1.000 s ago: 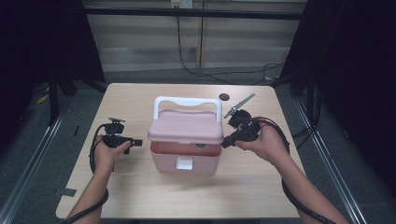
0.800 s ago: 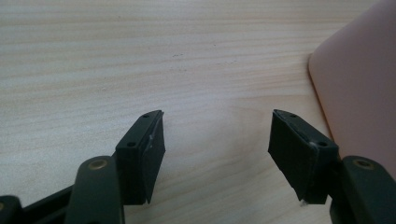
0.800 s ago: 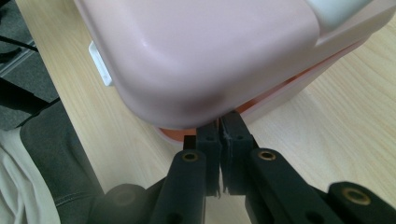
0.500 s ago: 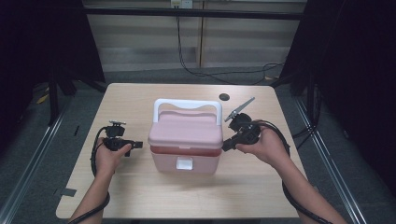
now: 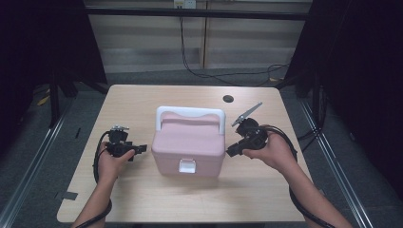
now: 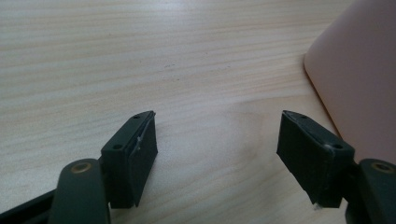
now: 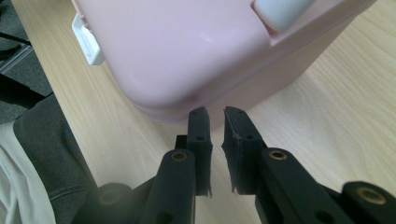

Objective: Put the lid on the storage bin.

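While the pink box (image 5: 189,145) sits in the middle of the wooden table (image 5: 142,99), a gripper waits on each side of it. Its lid is down, its white handle (image 5: 190,114) lies across the far part of the top, and a small white latch (image 5: 186,166) is on the side that faces the person.

On the box's left side is the left gripper (image 5: 142,149), held in the person's left hand (image 5: 111,161). Its tips point at the box and stop just beside its left wall. From the left gripper view, the two black fingers (image 6: 133,154) stand wide apart. Bare table shows between them. The pink wall is at the right edge of that view, next to the right finger, and I cannot tell if it touches. These jaws have just been opening, and they hold nothing.

On the box's right side is the right gripper (image 5: 229,153), held in the right hand (image 5: 271,152). From the right gripper view, its two fingers (image 7: 200,135) are close together with a thin gap between them. Their tips point at the low corner of the box and are very near it, but nothing sits in the gap. These jaws have just been opening a little, so they are let go and grab nothing.

A small dark round spot (image 5: 228,99) is on the table behind the box.
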The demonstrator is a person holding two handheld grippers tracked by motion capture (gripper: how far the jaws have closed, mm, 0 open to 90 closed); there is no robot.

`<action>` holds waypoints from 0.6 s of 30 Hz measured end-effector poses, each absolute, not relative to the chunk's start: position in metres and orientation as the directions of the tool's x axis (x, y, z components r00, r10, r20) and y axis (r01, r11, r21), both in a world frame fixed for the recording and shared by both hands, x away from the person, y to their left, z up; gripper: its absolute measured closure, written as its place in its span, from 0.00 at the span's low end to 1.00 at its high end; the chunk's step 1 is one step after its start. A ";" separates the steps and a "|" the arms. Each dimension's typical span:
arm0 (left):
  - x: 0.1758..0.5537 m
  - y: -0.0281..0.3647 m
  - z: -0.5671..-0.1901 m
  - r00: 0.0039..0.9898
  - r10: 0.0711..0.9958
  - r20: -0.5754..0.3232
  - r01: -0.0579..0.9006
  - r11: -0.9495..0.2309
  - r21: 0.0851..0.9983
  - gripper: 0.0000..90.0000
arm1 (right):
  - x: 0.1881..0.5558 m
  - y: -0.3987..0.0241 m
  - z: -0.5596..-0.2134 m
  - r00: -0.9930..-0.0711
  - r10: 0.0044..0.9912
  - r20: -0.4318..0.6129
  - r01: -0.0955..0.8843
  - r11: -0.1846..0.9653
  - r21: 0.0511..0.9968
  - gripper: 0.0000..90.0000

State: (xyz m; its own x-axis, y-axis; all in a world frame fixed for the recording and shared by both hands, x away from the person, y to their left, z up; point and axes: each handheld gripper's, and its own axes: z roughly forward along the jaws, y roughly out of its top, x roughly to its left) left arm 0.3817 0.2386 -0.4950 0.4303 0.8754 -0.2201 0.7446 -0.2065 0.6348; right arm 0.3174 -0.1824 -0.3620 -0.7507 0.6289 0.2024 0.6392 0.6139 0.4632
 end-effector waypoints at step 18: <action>0.371 0.236 -0.504 0.488 0.858 -0.161 0.662 -0.244 0.709 0.23 | 0.319 -0.193 -0.374 -0.753 0.639 0.159 0.622 0.611 0.489 0.47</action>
